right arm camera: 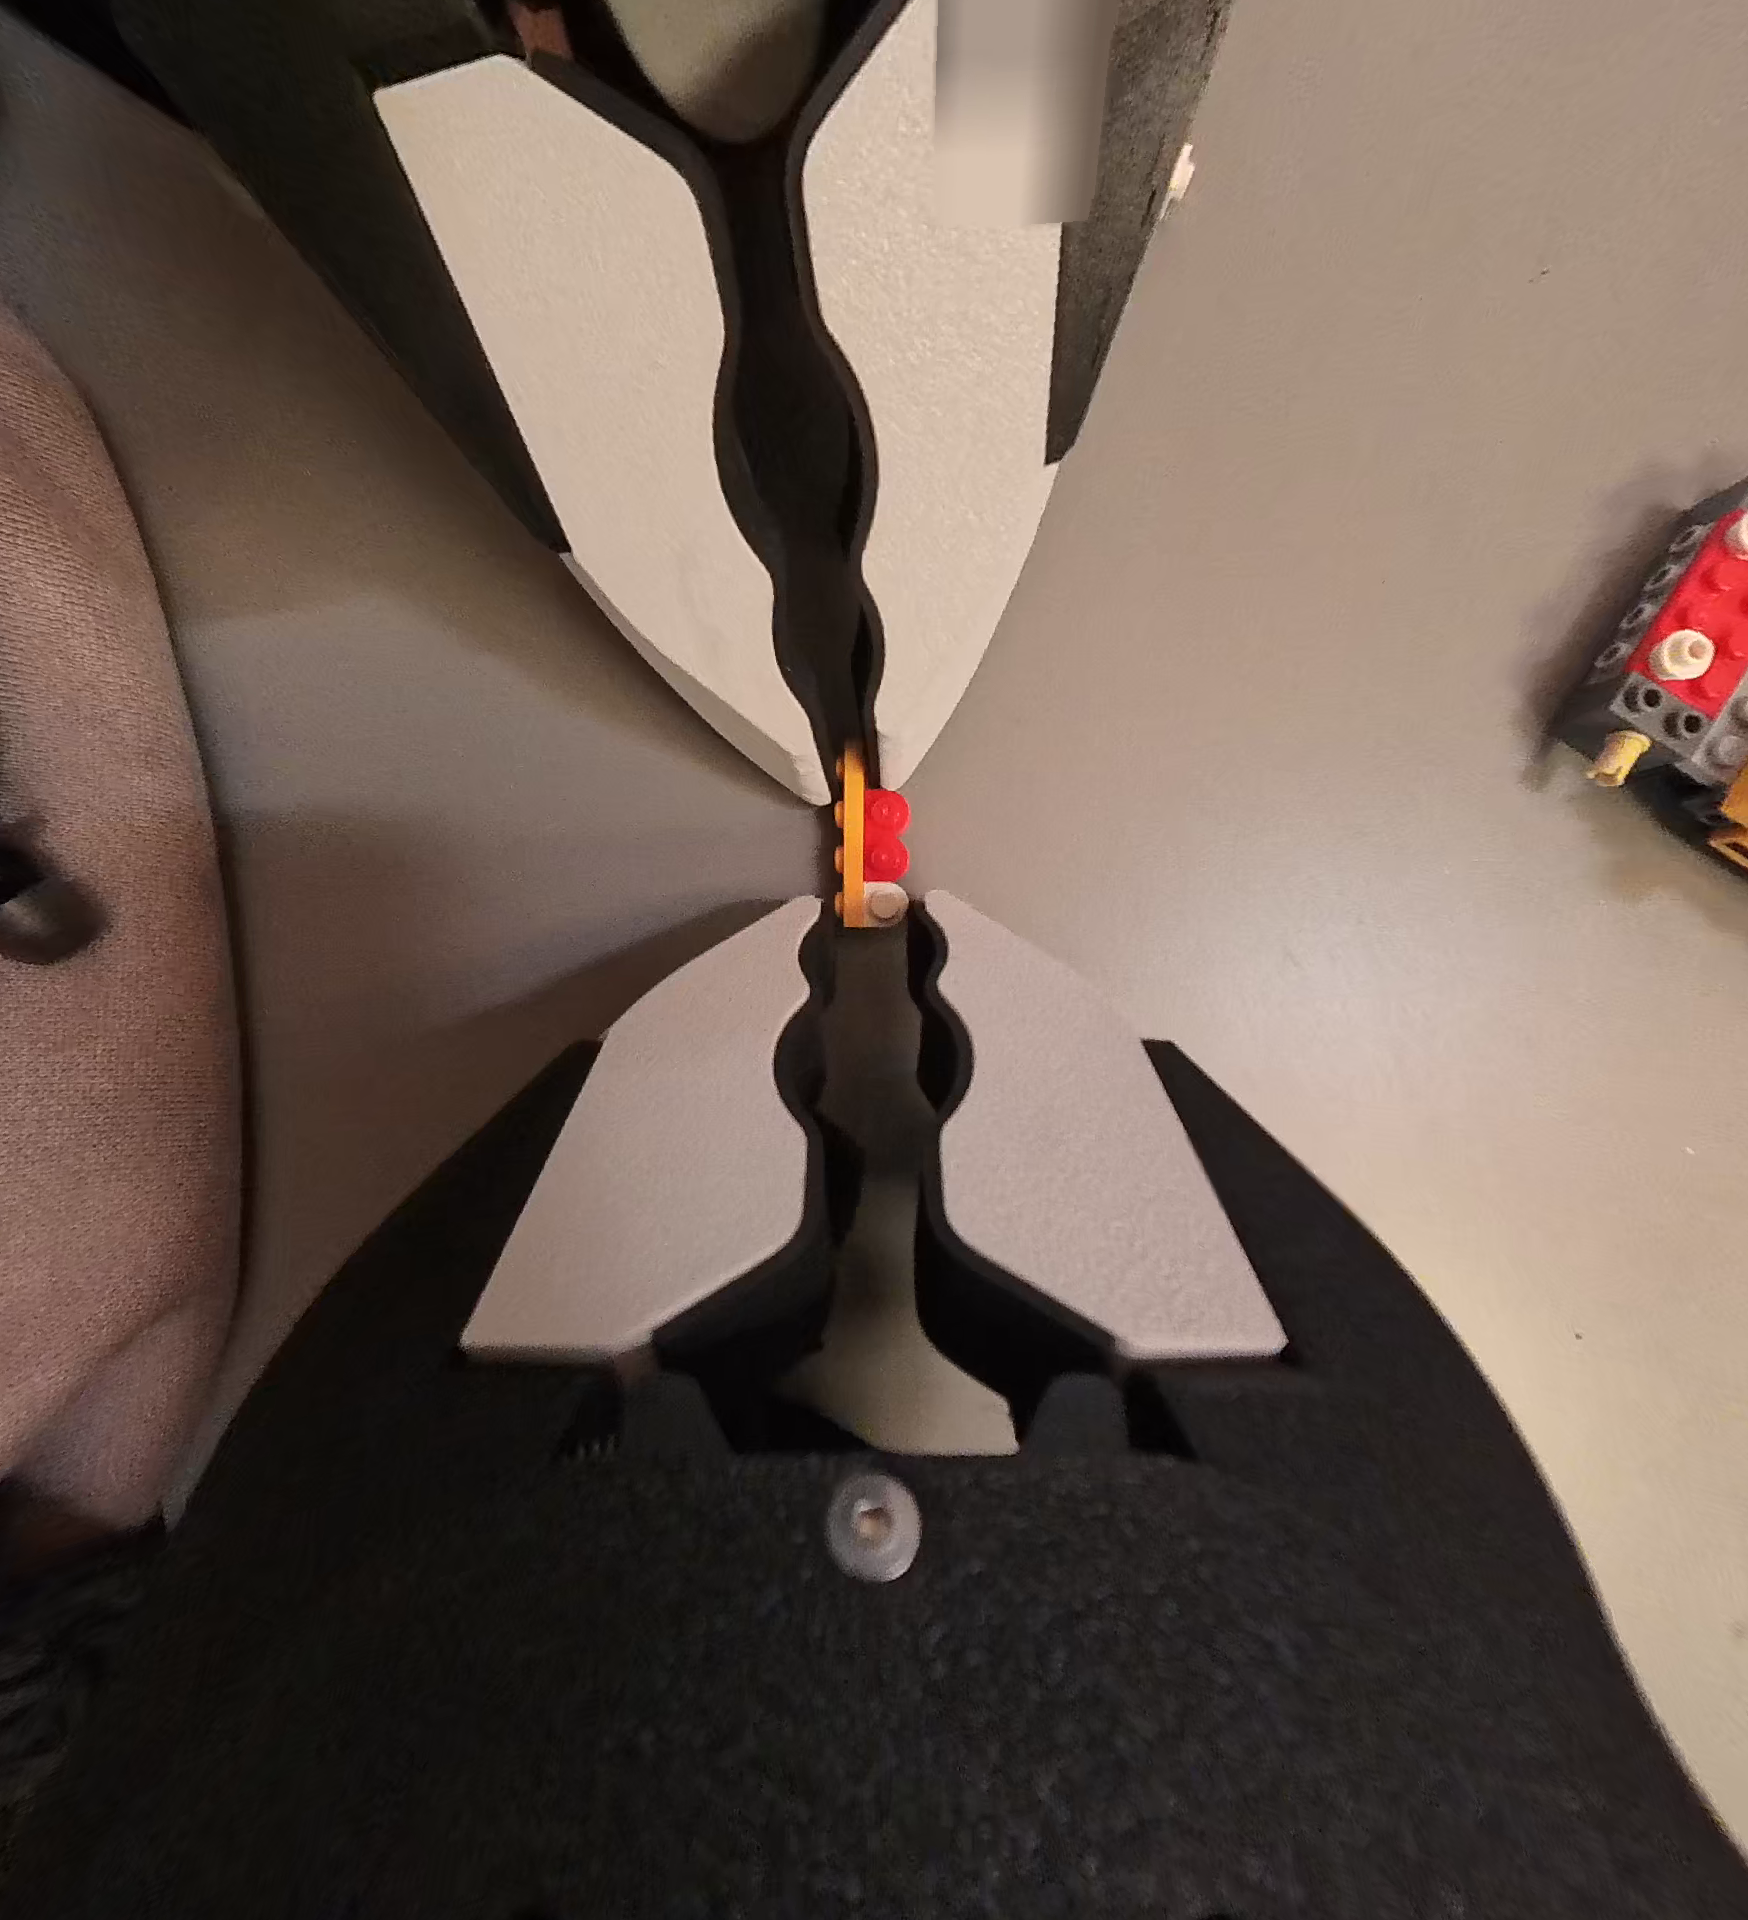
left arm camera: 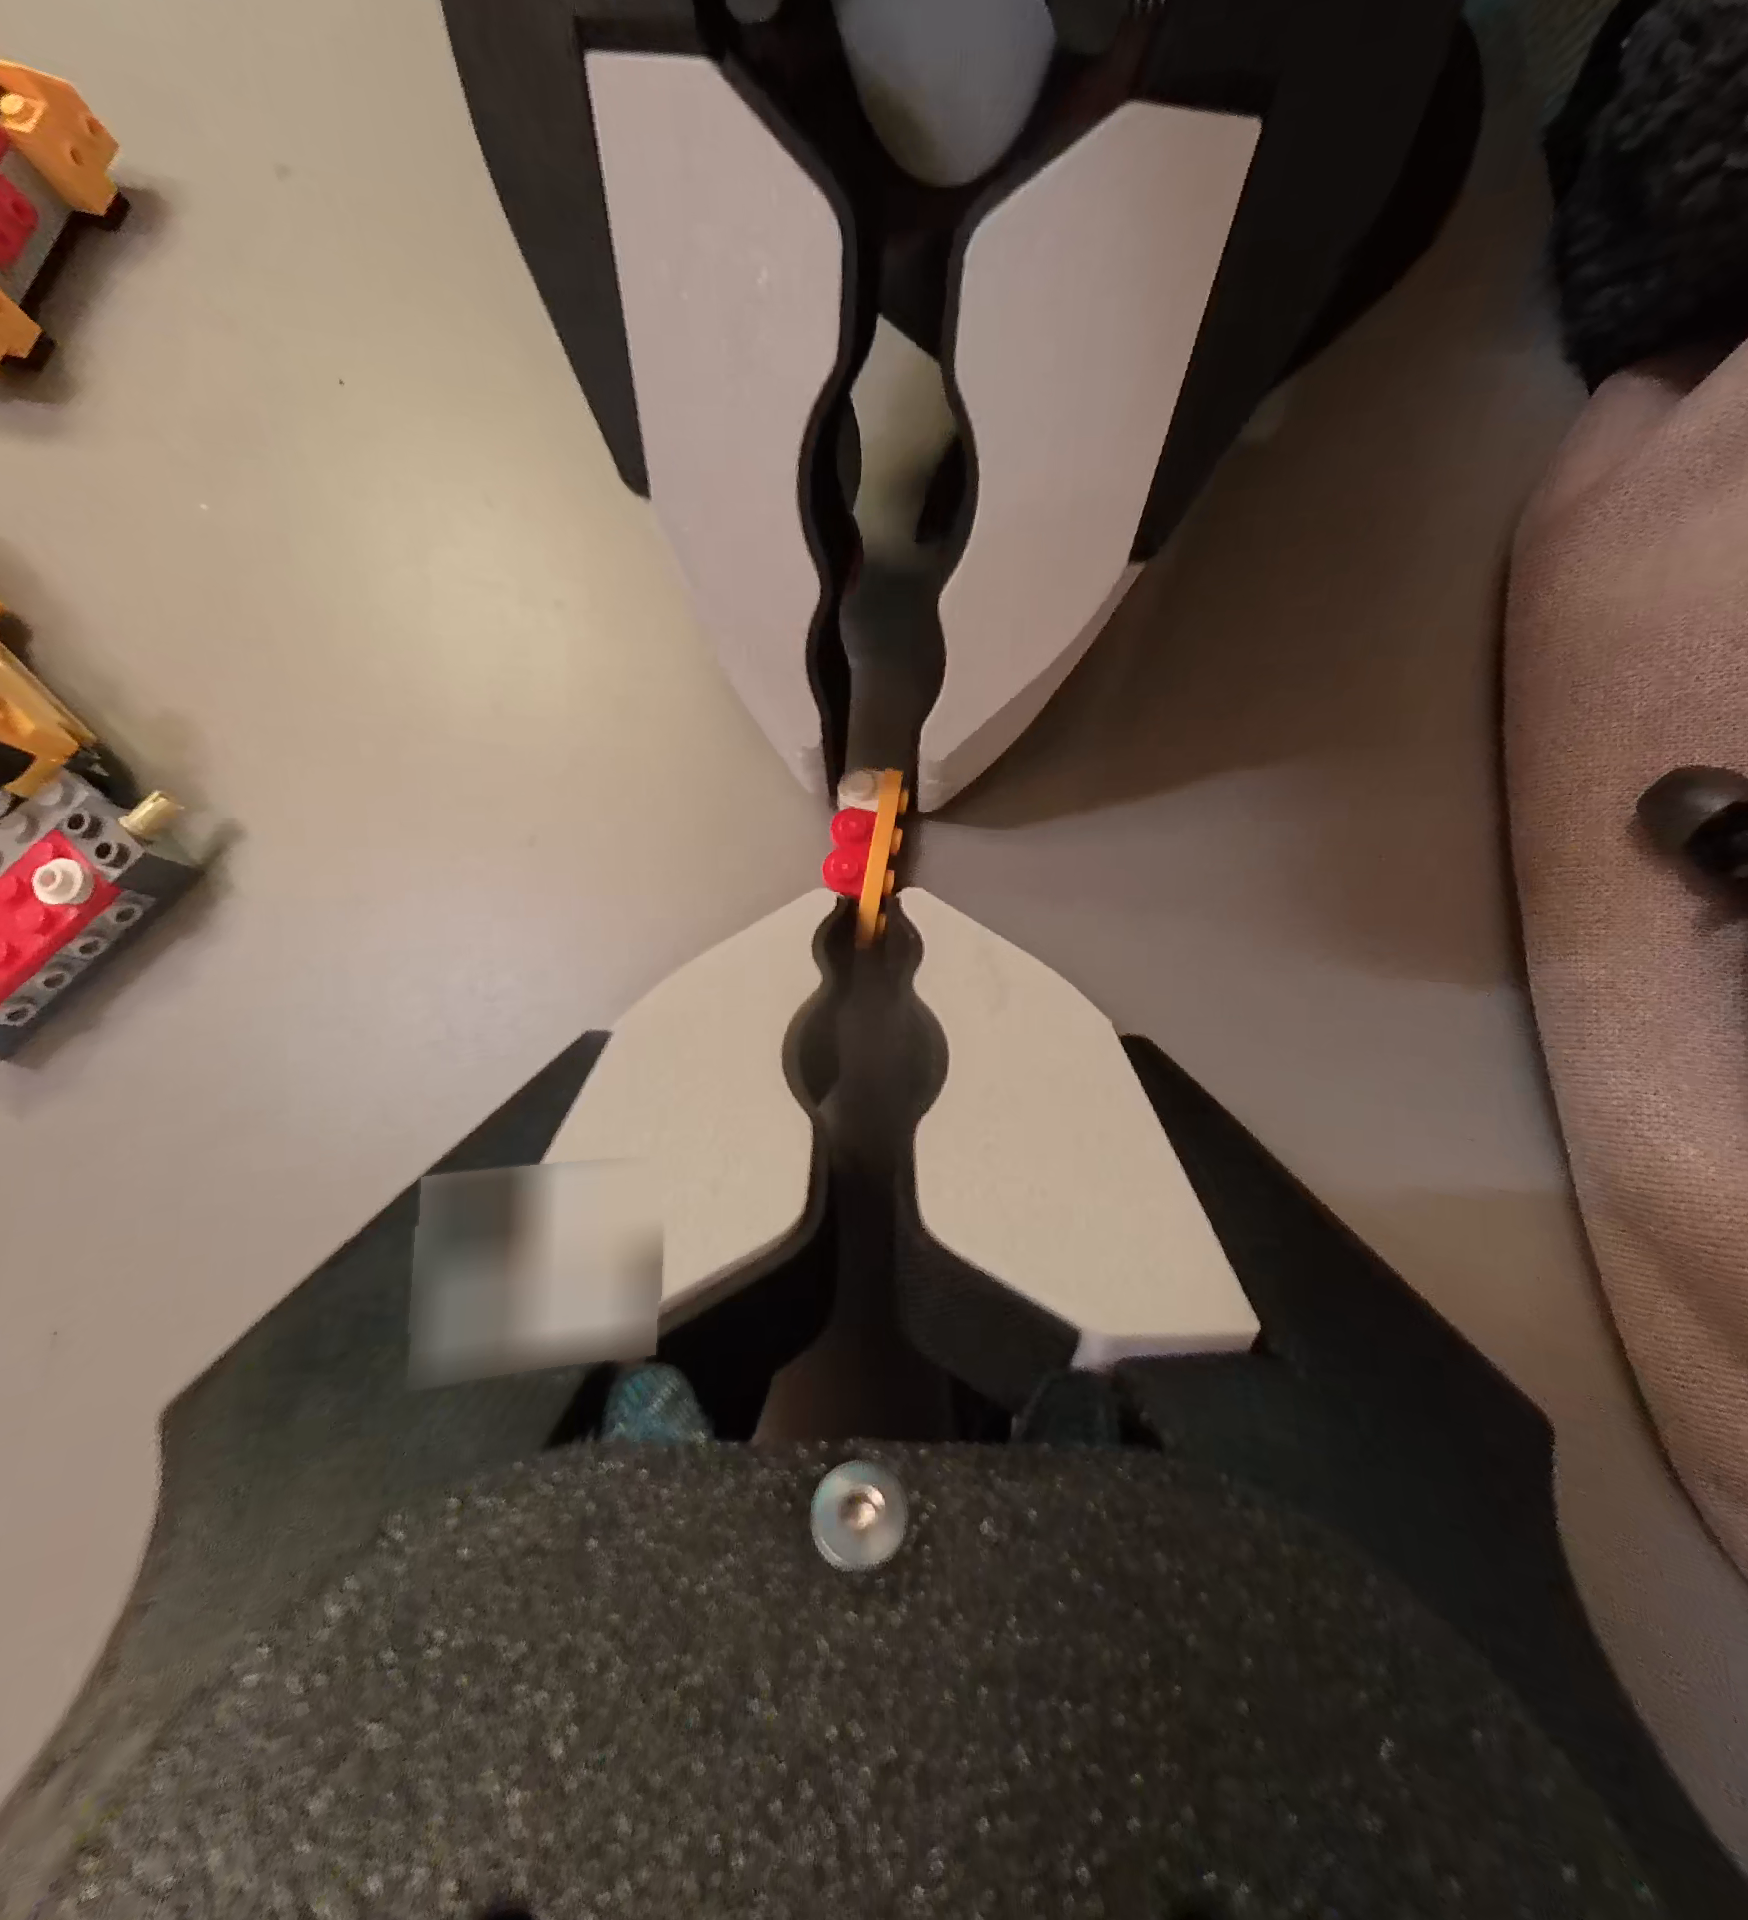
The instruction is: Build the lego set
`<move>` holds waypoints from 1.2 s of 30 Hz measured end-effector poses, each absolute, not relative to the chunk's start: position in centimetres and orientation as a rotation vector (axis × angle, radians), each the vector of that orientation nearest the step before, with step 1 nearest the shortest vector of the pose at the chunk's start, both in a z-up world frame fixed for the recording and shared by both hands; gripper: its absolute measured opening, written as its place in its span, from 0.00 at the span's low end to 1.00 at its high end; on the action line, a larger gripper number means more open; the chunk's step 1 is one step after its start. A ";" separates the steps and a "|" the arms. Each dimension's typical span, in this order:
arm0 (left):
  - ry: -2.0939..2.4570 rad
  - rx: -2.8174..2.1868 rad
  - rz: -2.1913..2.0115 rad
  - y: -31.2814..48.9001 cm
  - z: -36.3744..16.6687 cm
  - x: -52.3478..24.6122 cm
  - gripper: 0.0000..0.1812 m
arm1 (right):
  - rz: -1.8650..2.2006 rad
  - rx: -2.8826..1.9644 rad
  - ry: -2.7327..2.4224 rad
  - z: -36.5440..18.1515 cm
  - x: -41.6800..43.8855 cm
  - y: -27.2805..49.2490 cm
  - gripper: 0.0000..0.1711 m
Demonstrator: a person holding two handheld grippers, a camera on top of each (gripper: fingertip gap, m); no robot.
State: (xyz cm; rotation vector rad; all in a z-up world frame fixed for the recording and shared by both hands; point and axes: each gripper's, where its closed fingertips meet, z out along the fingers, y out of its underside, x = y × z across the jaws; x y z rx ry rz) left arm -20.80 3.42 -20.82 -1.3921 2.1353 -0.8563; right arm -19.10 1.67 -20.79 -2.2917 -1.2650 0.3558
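A: Left gripper (left arm camera: 875, 914): two pale grey fingers (left arm camera: 704, 1122), curved outer edges, wavy black inner pads. Black angular shells flank them.

B: Mount at 6 o'clock is speckled dark foam-like material, with one silver screw and washer (left arm camera: 857, 1509).

A: Right gripper (right arm camera: 865, 914), same build: pale fingers (right arm camera: 1046, 1174), scalloped black lining, black textured base, grey screw (right arm camera: 873, 1527).

B: Person wears a beige knit top (left arm camera: 1680, 935) with a black drawstring toggle (left arm camera: 1727, 831) at 3 o'clock.
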 end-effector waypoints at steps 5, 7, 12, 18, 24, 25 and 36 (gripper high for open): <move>2.140 -1.375 -0.868 3.4 -20.8 -20.8 0.03 | 0.365 -2.302 -1.269 -20.8 -19.1 1.7 0.07; 2.146 -1.356 -0.871 3.4 -20.8 -20.9 0.05 | 0.365 -2.308 -1.278 -20.8 -19.0 1.7 0.07; 2.136 -1.327 -0.875 3.4 -20.4 -20.8 0.03 | 0.368 -2.303 -1.306 -20.8 -19.0 1.9 0.07; 2.099 -1.379 -0.859 4.2 -20.4 -20.7 0.03 | 0.376 -2.256 -1.284 -20.4 -18.8 3.0 0.10; 2.109 -1.371 -0.918 4.0 -20.0 -21.1 0.11 | 0.381 -2.236 -1.194 -19.5 -17.9 3.3 0.12; 2.110 -1.374 -0.939 4.1 -19.8 -21.3 0.13 | 0.380 -2.229 -1.184 -19.3 -17.7 3.3 0.12; 2.011 -1.556 -0.799 11.3 -18.6 -26.8 0.11 | 0.375 -2.196 -1.172 -19.0 -17.0 3.1 0.11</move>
